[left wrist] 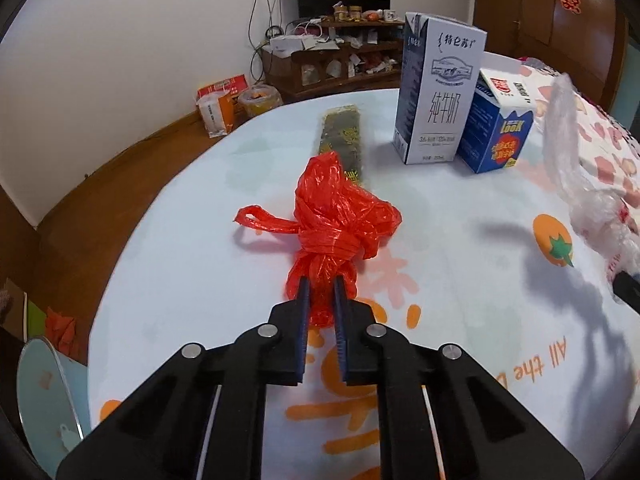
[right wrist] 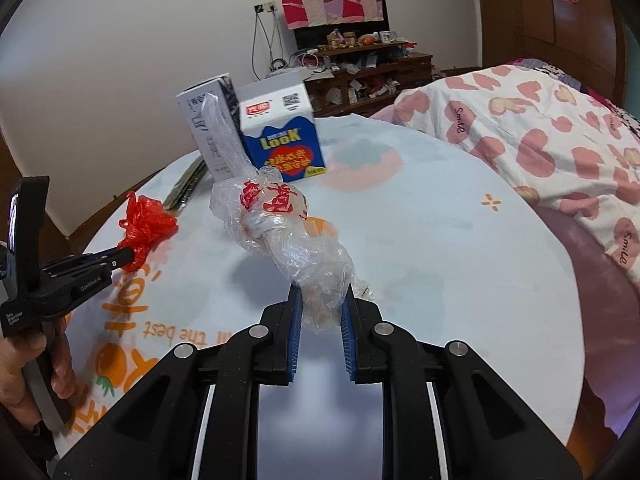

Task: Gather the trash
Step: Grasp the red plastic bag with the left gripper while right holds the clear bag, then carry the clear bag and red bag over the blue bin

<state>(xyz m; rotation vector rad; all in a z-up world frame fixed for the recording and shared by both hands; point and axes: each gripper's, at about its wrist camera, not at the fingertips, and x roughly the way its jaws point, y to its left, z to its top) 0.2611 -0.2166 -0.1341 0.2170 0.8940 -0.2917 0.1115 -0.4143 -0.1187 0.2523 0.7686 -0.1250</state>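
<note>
My left gripper (left wrist: pixel 321 283) is shut on the near end of a knotted red plastic bag (left wrist: pixel 340 212) that rests on the round table (left wrist: pixel 180 280). My right gripper (right wrist: pixel 322 294) is shut on a knotted clear plastic bag with red print (right wrist: pixel 276 216), held above the table; that bag also shows in the left wrist view (left wrist: pixel 580 184). The red bag (right wrist: pixel 146 220) and the left gripper (right wrist: pixel 120 258) show at the left of the right wrist view.
A tall white milk carton (left wrist: pixel 436 92) and a blue carton (left wrist: pixel 496 128) stand at the table's far side, with a dark flat wrapper (left wrist: pixel 342 140) lying beside them. A bed with a heart-print quilt (right wrist: pixel 540 128) is on the right. A pale chair (left wrist: pixel 44 392) stands by the table's left edge.
</note>
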